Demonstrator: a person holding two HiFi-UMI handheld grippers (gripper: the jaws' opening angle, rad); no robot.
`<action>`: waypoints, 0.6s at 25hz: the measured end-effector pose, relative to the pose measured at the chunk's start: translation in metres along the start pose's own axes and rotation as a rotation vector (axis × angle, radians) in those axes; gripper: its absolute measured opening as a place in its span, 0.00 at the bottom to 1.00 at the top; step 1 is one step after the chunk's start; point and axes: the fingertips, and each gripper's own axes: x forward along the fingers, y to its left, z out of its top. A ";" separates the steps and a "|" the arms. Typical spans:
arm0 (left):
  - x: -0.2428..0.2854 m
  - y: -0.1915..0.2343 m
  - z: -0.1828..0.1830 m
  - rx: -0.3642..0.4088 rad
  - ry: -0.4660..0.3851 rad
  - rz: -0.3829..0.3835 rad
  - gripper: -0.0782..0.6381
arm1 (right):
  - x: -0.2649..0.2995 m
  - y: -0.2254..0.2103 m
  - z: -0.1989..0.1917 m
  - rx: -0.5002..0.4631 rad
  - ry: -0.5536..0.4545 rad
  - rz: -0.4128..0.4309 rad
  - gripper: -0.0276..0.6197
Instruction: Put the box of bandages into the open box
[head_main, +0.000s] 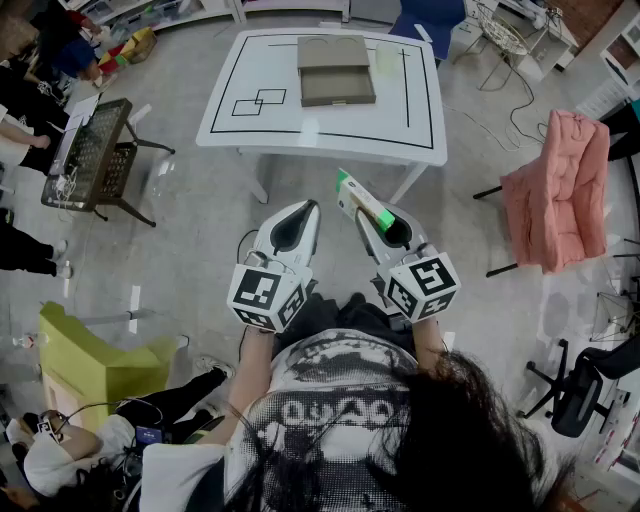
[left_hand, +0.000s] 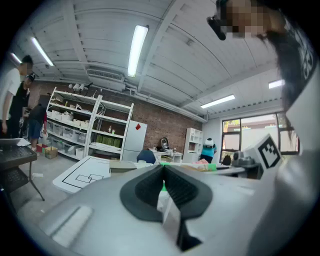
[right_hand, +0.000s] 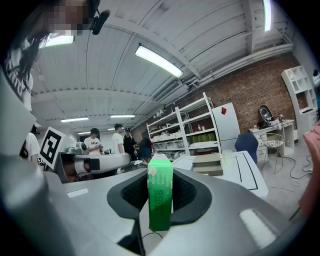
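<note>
My right gripper (head_main: 372, 212) is shut on the green and white box of bandages (head_main: 362, 201), which juts out past its jaws toward the table; in the right gripper view the bandage box (right_hand: 160, 197) stands upright between the dark pads. My left gripper (head_main: 298, 224) is held beside it with its jaws together and nothing between them. In the left gripper view that gripper (left_hand: 164, 190) shows its pads touching. The open box (head_main: 335, 69), flat and grey-brown, lies on the white table (head_main: 250, 70) ahead, well beyond both grippers. It also shows far off in the right gripper view as the open box (right_hand: 208, 164).
The white table carries black line markings (head_main: 258, 102). A pink padded chair (head_main: 557, 190) stands to the right, a black wire cart (head_main: 92, 152) to the left, a yellow-green seat (head_main: 85, 362) at lower left. People stand and sit along the left side; shelving lines the far wall.
</note>
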 end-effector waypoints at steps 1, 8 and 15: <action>0.000 0.000 0.000 -0.001 0.001 0.000 0.11 | 0.000 0.001 0.000 0.000 0.001 0.000 0.17; -0.006 0.007 -0.001 -0.005 0.010 0.005 0.11 | 0.004 0.004 -0.001 0.023 0.001 -0.008 0.17; -0.015 0.021 -0.006 -0.007 0.022 0.010 0.11 | 0.014 0.013 -0.007 0.045 0.009 -0.011 0.17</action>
